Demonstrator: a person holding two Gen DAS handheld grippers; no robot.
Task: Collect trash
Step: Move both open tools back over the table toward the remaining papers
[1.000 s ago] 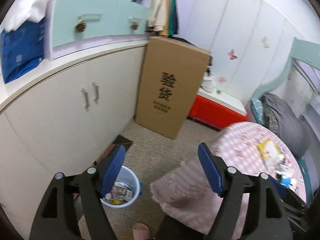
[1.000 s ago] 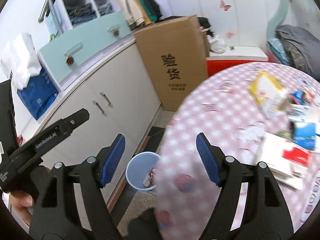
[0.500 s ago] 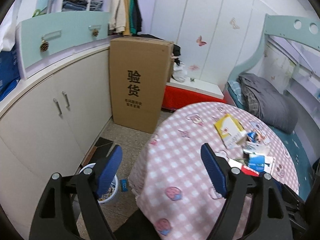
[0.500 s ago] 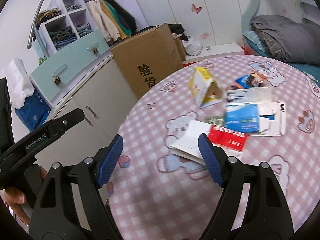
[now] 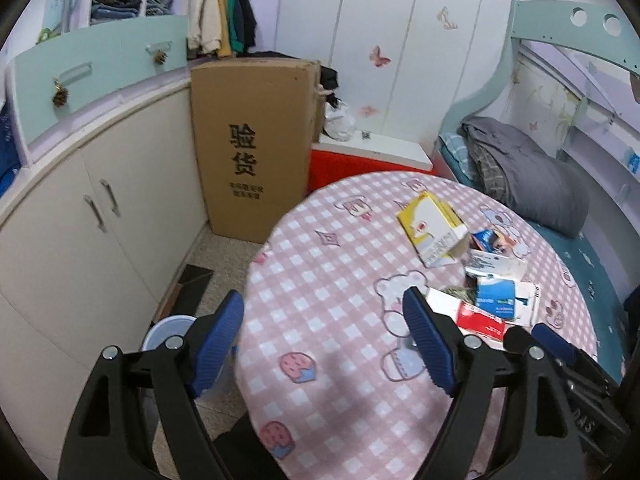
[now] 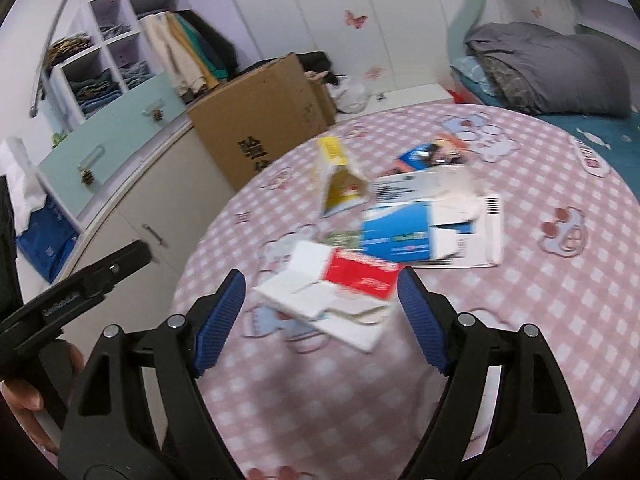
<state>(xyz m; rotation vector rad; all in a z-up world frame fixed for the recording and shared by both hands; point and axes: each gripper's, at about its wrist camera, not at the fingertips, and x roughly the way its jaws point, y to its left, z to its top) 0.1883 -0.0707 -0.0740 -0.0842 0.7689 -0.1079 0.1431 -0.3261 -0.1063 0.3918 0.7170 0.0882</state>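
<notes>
Trash lies scattered on the round table [image 5: 320,280] with its pink checked cloth: a yellow and white carton [image 5: 430,228] lying open on its side toward the far edge, a blue and white flattened box [image 6: 404,232] near the middle, a red and white flattened box [image 6: 362,276] overlapping white card nearer the camera, and a small blue wrapper [image 6: 420,156] further back. The left gripper [image 5: 324,344] hangs above the near left part of the table, its blue-padded fingers [image 5: 218,344] spread wide with nothing between them. The right gripper [image 6: 320,316] hovers just in front of the red and white box, fingers likewise spread and empty; the view is blurred. A pale blue bin [image 5: 168,328] stands on the floor beside the table, against the cream cupboards [image 5: 100,220], partly hidden by the left gripper's finger. A tall cardboard box [image 5: 252,148] stands behind the table, and a bed with a grey quilt [image 5: 528,184] lies to the right.
</notes>
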